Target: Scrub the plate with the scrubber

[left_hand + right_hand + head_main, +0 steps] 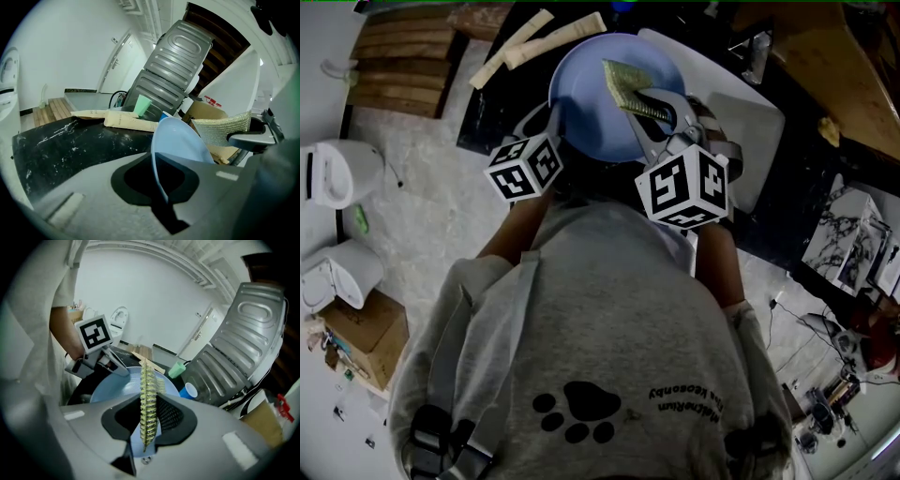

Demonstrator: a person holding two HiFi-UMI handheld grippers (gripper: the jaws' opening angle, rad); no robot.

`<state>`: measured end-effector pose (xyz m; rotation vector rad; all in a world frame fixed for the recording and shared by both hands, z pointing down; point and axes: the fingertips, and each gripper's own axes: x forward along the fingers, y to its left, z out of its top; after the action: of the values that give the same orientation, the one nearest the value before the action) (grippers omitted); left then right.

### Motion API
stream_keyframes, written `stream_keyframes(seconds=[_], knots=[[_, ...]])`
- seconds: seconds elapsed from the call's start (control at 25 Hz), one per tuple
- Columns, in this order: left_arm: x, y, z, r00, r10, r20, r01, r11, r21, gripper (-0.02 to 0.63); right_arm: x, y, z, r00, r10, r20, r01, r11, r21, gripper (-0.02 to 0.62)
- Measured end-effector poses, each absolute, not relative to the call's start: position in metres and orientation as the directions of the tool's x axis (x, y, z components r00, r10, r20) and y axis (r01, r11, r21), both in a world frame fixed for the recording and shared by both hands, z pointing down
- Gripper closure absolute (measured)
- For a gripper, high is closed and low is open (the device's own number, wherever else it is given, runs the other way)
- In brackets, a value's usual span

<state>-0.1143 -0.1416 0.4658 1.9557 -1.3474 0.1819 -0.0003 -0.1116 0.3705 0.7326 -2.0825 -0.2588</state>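
A light blue plate (591, 98) is held tilted above the black counter. My left gripper (555, 120) is shut on its near left rim; in the left gripper view the plate (180, 140) stands edge-on between the jaws of that gripper (161, 190). A yellow-green mesh scrubber (633, 92) lies against the plate's upper right face, and my right gripper (654, 105) is shut on it. In the right gripper view the scrubber (147, 394) runs edge-on between the jaws of this gripper (146, 437), with the plate (110, 387) behind it.
A white board (745, 117) lies under the plate on the black counter (487, 117). Two cream tubes (553, 39) lie at the back, with wooden slats (398, 56) to their left. A green cup (177, 369), a blue cup (190, 391) and a ridged metal panel (243, 348) stand beyond.
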Motion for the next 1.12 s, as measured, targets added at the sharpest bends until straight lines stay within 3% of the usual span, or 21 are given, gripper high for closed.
stream_keyframes(seconds=[0.44,1.12], knots=[[-0.115,-0.142,0.467,0.438,-0.745,0.504,-0.855,-0.171,0.491,0.591,0.000,-0.146,0.396,-0.286,-0.719,0.634,-0.188,0.691,0.698,0.520],[-0.115,-0.142,0.469,0.429,-0.738,0.521,-0.860,-0.158,0.485,0.589,-0.003,-0.142,0.451,-0.261,-0.624,0.737,-0.168,0.781,0.602,0.520]])
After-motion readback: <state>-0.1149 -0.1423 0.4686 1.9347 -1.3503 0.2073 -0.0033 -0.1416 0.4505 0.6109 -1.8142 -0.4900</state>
